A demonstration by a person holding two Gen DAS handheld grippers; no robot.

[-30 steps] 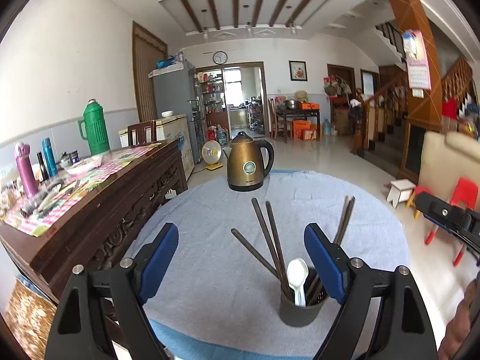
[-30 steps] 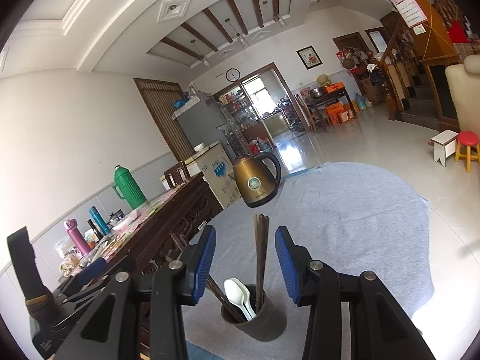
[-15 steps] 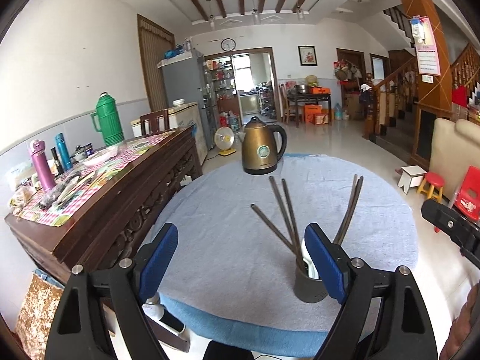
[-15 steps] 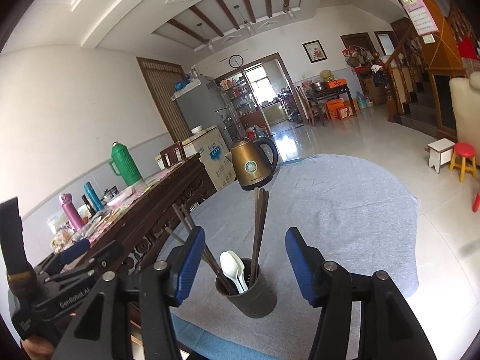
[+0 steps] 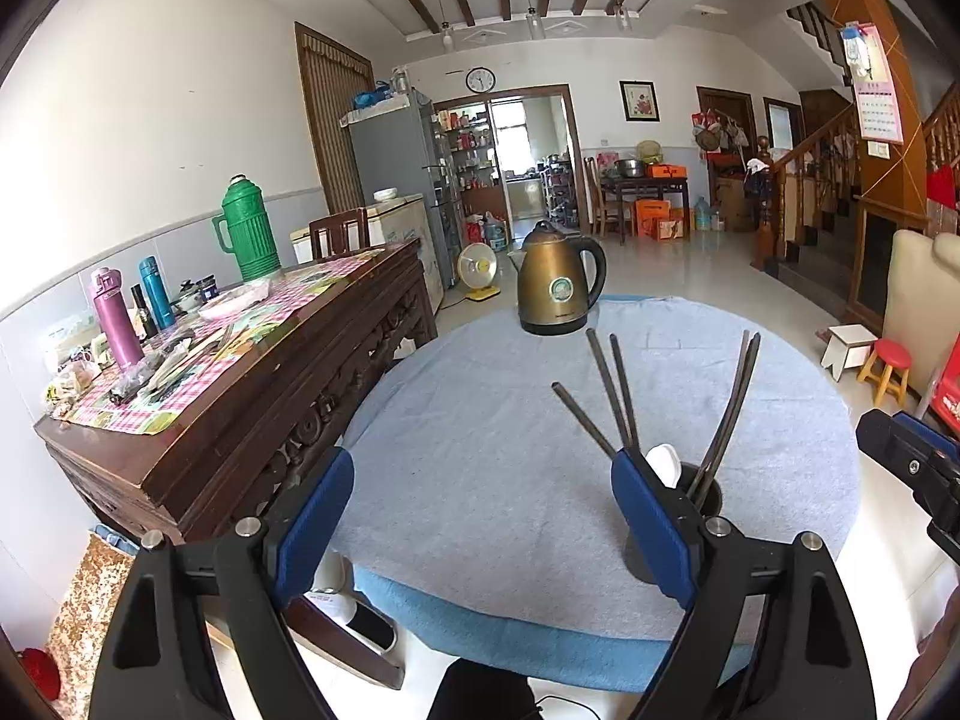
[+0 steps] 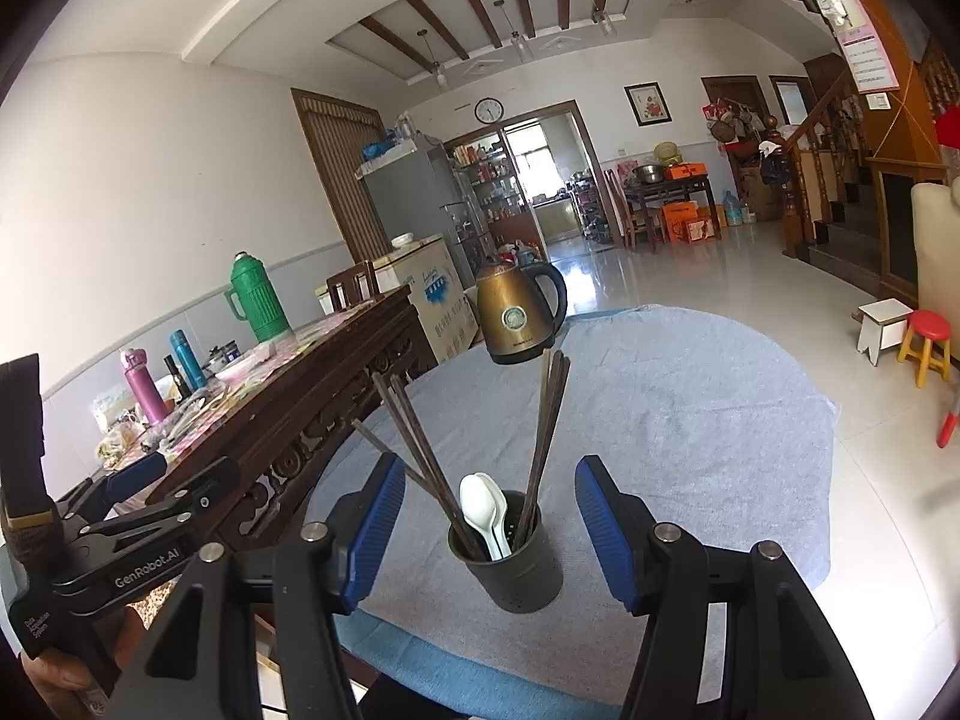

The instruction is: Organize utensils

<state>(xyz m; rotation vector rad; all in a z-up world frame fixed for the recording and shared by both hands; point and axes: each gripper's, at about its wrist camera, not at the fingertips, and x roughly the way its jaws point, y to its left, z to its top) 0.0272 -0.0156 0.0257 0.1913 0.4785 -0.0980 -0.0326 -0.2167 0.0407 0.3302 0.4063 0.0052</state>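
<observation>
In the left wrist view, your left gripper (image 5: 480, 522) stood wide open with nothing between its pads, over the near edge of the round table (image 5: 480, 480). The dark holder (image 5: 702, 492) was at the lower right of the frame, half hidden behind the right finger, with dark chopsticks (image 5: 618, 396) fanning out of it. In the right wrist view, your right gripper (image 6: 483, 525) was also apart, and the holder stood in the lower centre just beyond its pads, not touched. White spoons (image 6: 483, 507) and chopsticks were already inside, no loose utensil was visible, so the task looked nearly finished.
</observation>
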